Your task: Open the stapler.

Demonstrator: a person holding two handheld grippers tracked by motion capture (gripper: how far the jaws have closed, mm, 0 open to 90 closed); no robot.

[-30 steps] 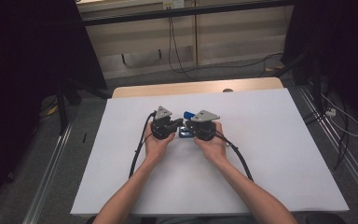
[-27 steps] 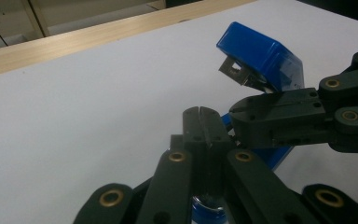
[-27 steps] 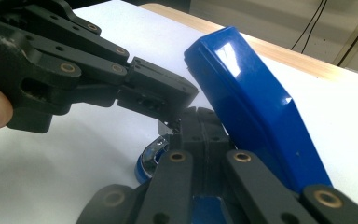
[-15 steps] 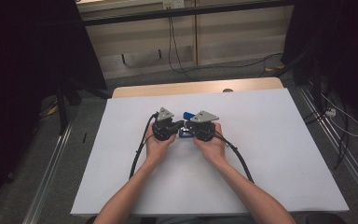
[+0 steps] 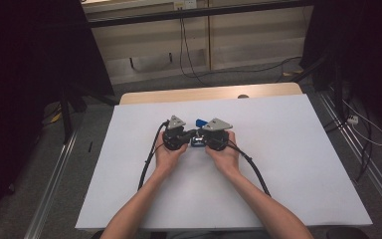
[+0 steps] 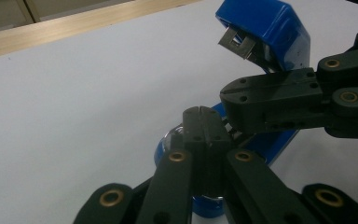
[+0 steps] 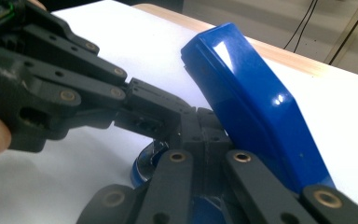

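A blue stapler (image 5: 201, 122) lies in the middle of the white table, its top arm (image 6: 265, 32) tilted up and open, with the metal staple mouth showing. My left gripper (image 5: 193, 137) and right gripper (image 5: 203, 139) meet tip to tip over its base. In the left gripper view my own jaws (image 6: 200, 112) are shut tight together above the stapler's round blue end, and the right gripper's shut tip comes in from the right. In the right gripper view my jaws (image 7: 201, 116) are shut beside the raised blue arm (image 7: 251, 102). Whether either tip pinches part of the base is hidden.
The white table top (image 5: 288, 159) stretches wide on all sides of the hands. A wooden strip (image 5: 209, 93) runs along its far edge. Black cables (image 5: 146, 167) trail from both grippers toward the person. Metal rails and floor cables lie beside the table.
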